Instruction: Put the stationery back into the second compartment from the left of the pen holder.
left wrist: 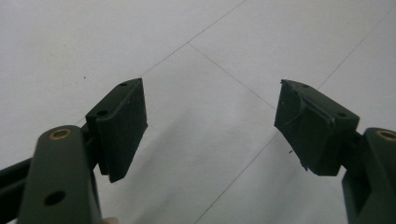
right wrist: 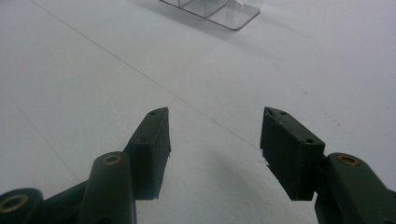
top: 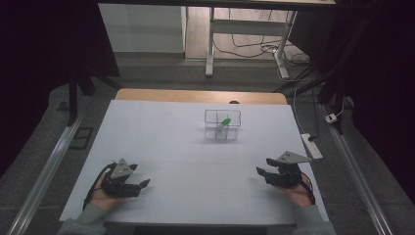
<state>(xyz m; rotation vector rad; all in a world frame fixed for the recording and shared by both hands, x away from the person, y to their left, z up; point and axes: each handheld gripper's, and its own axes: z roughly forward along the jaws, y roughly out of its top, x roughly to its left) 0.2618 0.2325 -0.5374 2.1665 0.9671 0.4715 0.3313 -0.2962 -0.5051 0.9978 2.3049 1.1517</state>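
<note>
While both tools gape empty, the clear box (top: pixel 222 125) sits well ahead — between them.

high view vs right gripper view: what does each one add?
High view alone: the green item inside the clear box, both hands, the left gripper, and the floor and desk legs beyond the table. Right gripper view alone: a close look at the right gripper, jaws apart with nothing between them. Both: the white table, the clear box and the right gripper.

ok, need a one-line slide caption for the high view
Both grippers, left gripper and right gripper, rest open on the white table, short of a clear box holding a green-capped item.
</note>
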